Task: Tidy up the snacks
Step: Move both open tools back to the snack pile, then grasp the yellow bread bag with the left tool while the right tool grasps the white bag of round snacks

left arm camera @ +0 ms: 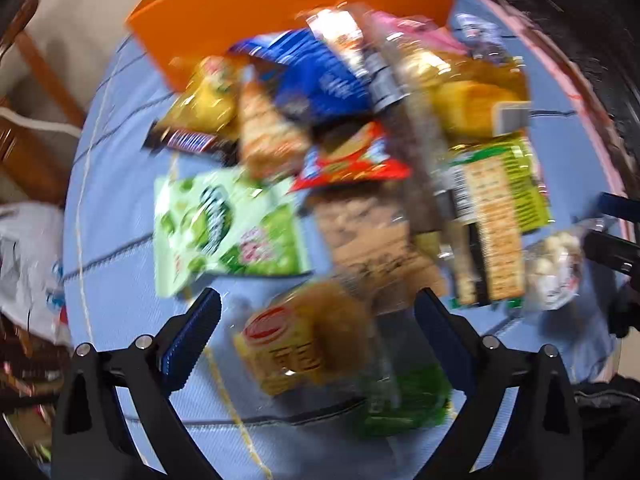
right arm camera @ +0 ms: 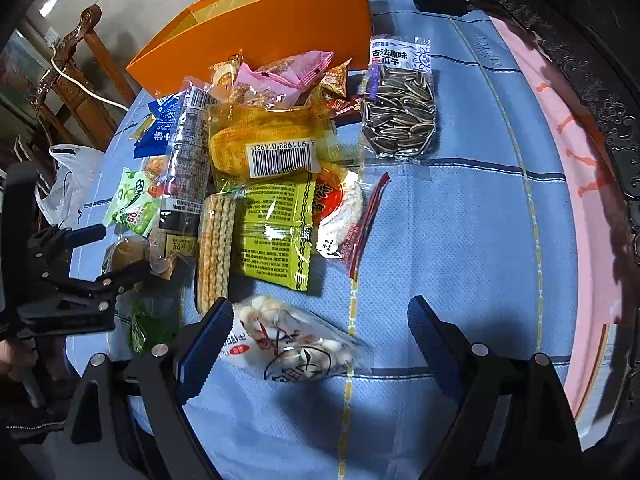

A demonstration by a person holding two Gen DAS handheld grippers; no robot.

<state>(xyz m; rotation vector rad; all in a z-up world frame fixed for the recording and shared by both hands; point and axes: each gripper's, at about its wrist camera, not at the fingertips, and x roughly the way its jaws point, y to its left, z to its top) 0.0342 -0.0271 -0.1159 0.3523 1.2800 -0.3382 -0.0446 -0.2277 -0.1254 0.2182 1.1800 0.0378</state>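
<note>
A heap of snack packets lies on a blue checked cloth [right arm camera: 460, 240] in front of an orange box [right arm camera: 260, 28]. My right gripper [right arm camera: 320, 306] is open over a clear bag of white nuts [right arm camera: 288, 344], whose left edge lies against the left pad. Further back are a bag of sunflower seeds [right arm camera: 400, 116], a yellow cake packet [right arm camera: 264, 144] and a green-yellow packet [right arm camera: 276, 232]. The left wrist view is blurred. My left gripper [left arm camera: 316, 304] is open above a clear-wrapped bun with a yellow-red label [left arm camera: 304, 336]; its pads stand clear of it. A green candy bag [left arm camera: 224, 228] lies just beyond.
A white plastic bag [right arm camera: 68, 176] and a wooden chair [right arm camera: 80, 72] stand off the table's left side. A pink strip [right arm camera: 560, 140] and dark carved wood [right arm camera: 592, 72] border the right. The cloth to the right of the heap is bare.
</note>
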